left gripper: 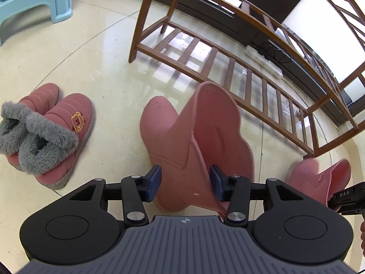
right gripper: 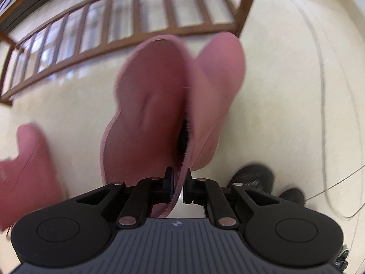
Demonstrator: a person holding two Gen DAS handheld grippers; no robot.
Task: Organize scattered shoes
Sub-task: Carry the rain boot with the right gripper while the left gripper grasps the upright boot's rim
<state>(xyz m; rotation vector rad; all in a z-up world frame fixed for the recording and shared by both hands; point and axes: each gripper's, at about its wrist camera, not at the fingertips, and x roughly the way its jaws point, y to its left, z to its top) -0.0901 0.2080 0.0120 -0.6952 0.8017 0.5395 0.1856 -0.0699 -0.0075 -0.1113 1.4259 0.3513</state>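
Observation:
A pink rubber boot [left gripper: 182, 141] stands on the floor before the wooden shoe rack [left gripper: 228, 66]. My left gripper [left gripper: 186, 182] is open, its blue pads on either side of the boot's shaft, apart from it. My right gripper [right gripper: 179, 189] is shut on the rim of a second pink boot [right gripper: 164, 105] and holds it tilted above the floor; this view is blurred. That boot also shows at the right edge of the left wrist view [left gripper: 319, 180]. The first boot shows at the left of the right wrist view [right gripper: 27, 166].
A pair of pink fur-lined slippers [left gripper: 50, 132] sits on the floor at left. A light blue plastic stool [left gripper: 34, 2] stands at the far left. A power strip [left gripper: 262, 61] with cables lies behind the rack. Black shoes [right gripper: 257, 178] are near my right gripper.

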